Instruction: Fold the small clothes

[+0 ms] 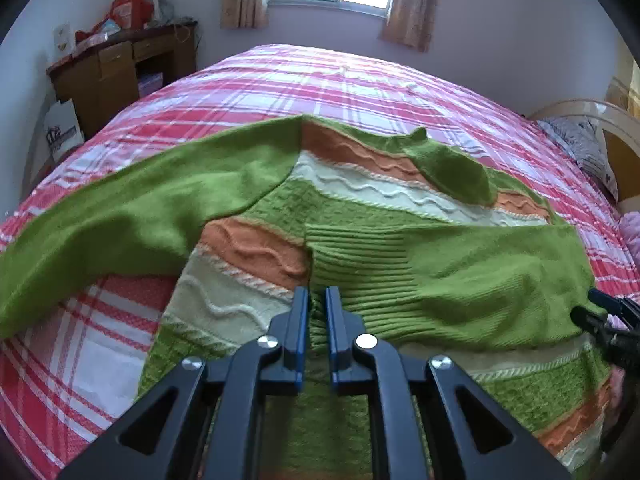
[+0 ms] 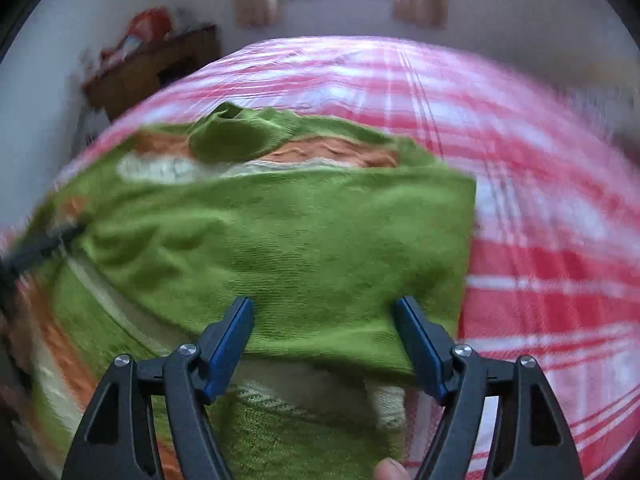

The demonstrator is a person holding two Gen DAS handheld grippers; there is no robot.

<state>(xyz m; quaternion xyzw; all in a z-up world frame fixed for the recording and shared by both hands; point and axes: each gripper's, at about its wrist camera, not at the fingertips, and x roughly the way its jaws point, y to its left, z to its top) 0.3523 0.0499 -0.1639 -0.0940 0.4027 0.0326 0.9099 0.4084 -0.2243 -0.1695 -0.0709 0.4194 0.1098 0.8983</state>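
Sweater [image 1: 360, 208] is lying half-folded on the bed [image 1: 320, 76]: left gripper [image 1: 318, 300] jaws pinching the cuff, right gripper [image 2: 324, 312] jaws spread; other sleeve waiting.

So it's a small knit sweater [image 1: 360, 216], mostly lime green with wavy orange and cream cable stripes running across the body, plus a textured green band in between. It's lying flat on a bed. One plain green sleeve [image 1: 120, 216] stretches way out to the left side, partly off the body. The other sleeve [image 1: 460, 276] is folded across the front, and its ribbed cuff [image 1: 352, 264] sits around the middle of the sweater. Green collar [image 1: 452, 168] is at the far end, kinda flopped open. In the right wrist view it's blurry, but the folded sleeve [image 2: 300, 248] covers most of the body there, stripes peeking out above and below.
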